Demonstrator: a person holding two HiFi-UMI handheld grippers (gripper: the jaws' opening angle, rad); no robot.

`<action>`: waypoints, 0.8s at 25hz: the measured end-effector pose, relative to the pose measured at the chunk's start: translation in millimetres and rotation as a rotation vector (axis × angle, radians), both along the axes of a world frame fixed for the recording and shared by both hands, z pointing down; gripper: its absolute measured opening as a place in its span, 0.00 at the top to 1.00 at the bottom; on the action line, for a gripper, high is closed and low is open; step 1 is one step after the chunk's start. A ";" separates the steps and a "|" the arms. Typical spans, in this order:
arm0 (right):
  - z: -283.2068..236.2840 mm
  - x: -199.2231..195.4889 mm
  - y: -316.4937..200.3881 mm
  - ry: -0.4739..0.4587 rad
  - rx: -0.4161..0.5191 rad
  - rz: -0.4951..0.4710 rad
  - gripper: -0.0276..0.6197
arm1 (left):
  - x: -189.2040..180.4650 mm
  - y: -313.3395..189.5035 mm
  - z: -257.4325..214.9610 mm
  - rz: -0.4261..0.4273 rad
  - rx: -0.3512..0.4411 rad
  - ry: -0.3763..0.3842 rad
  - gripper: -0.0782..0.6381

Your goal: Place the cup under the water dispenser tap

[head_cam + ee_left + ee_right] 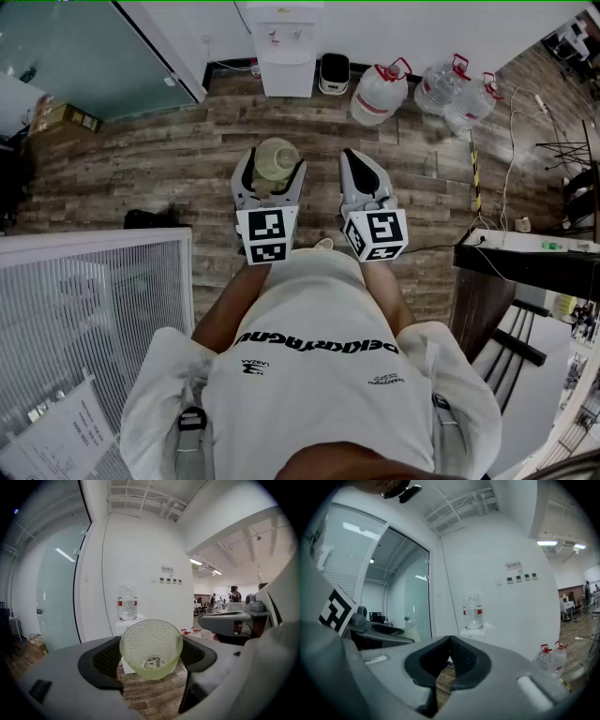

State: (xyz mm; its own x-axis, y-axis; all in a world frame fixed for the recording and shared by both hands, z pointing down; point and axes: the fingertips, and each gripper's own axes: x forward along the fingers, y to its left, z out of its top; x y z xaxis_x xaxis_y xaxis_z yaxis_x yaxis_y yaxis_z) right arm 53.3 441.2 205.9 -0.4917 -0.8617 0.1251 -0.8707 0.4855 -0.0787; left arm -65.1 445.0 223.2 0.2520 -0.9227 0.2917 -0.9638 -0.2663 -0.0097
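Wood-plank flooring runs up to a white wall, where the water dispenser (286, 52) stands at twelve o'clock from the person (319, 375), well ahead of both grippers. At about one o'clock, three large water bottles (380, 94) sit on the floor by the wall, and a small dark bin (334, 73) stands just right of the dispenser. The left gripper (271, 167) is held out in front, its jaws spread wide and clamped on either side of the cup (151, 648), a pale green, dimpled, see-through tumbler with its open mouth facing back toward the gripper's camera. The cup is in the air, well short of the tap. Beside it at three o'clock, the right gripper (450, 644) has its jaws pressed together with nothing between them.
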 end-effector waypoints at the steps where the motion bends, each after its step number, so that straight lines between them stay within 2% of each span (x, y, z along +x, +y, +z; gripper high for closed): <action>1: 0.1 0.9 -2.4 -0.008 -0.002 -0.003 0.96 | 0.6 -2.3 0.4 -0.002 0.001 0.001 0.37; 10: 8.5 17.2 -15.9 -0.068 -0.037 -0.055 0.96 | 15.0 -15.9 5.8 -0.011 0.013 0.002 0.37; 20: 33.3 52.1 -30.9 -0.074 -0.075 -0.078 0.96 | 52.4 -25.4 16.9 -0.018 0.015 -0.010 0.37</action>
State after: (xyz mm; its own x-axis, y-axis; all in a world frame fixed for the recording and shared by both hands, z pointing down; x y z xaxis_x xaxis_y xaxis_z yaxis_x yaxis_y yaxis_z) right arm 105.4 410.3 239.2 -0.5676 -0.8099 0.1483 -0.8208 0.5423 -0.1797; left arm -12.7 419.6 240.2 0.2326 -0.9313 0.2805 -0.9683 -0.2488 -0.0233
